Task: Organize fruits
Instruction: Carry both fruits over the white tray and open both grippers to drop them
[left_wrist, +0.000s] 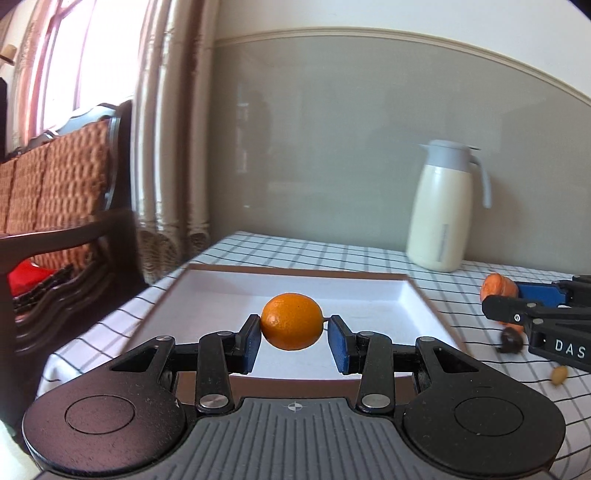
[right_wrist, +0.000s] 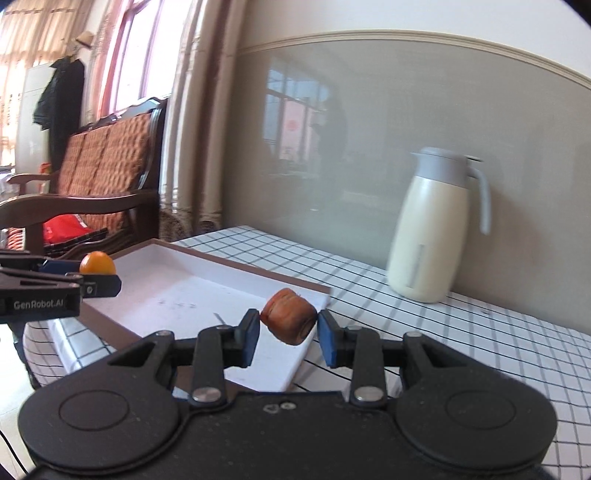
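Left tongs clamp the orange above the white tray; at 3 o'clock, right tongs pinch a brownish fruit over the tray's edge, likely for dropping both inside.

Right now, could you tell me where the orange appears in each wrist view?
Left wrist: orange at centre, clamped in the left gripper above the white tray.
Right wrist: orange at far left, over the tray's left edge.
Shared landmark: cream thermos jug.
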